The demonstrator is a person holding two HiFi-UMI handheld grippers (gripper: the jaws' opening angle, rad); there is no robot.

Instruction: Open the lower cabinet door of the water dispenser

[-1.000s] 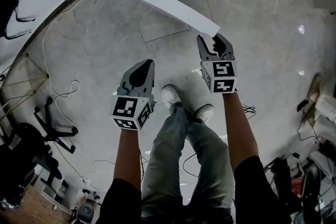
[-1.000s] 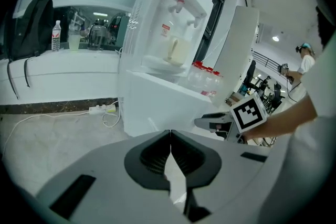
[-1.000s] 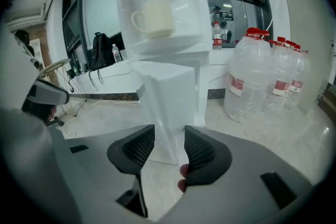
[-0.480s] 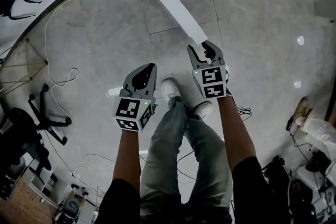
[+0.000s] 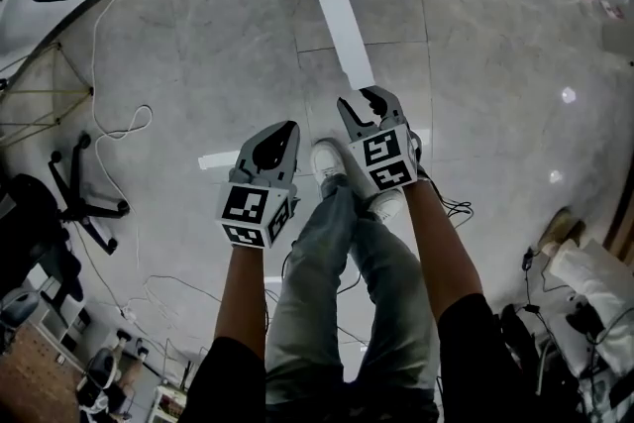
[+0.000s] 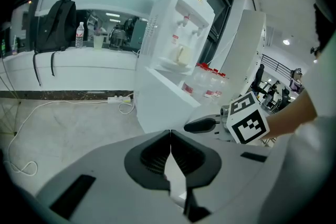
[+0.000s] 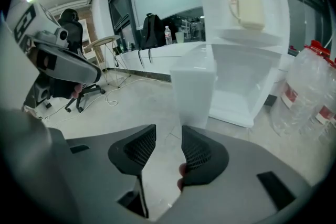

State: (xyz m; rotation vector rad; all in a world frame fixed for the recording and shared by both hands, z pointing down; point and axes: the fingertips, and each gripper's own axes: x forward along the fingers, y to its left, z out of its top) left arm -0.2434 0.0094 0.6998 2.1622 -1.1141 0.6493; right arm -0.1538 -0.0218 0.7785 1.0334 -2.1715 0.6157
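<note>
The white flat cabinet door point(image 5: 332, 5) of the tall white water dispenser point(image 7: 241, 34) stands swung wide open. In the head view it shows edge-on, as a narrow white strip running over the grey tiled floor point(image 5: 198, 64) from the dispenser's foot towards the person's shoes. The lower compartment point(image 7: 239, 94) lies bare and white behind it.

The right tongs point(image 5: 365, 100) sit at the door's free end with a moderate gap between their ribbed pads, having just closed a little. In the right gripper view only floor shows through that gap, and the door's edge stands just beyond the right-hand pad (whether it touches I cannot tell).

The left tongs point(image 5: 282, 132) hang beside them, above the floor and near the shoes. Their tips are pressed together on nothing.

A cream cup point(image 7: 249, 10) rests under the taps. Clear plastic bottles with red labels point(image 7: 307, 92) stand on the floor beside the dispenser.
</note>
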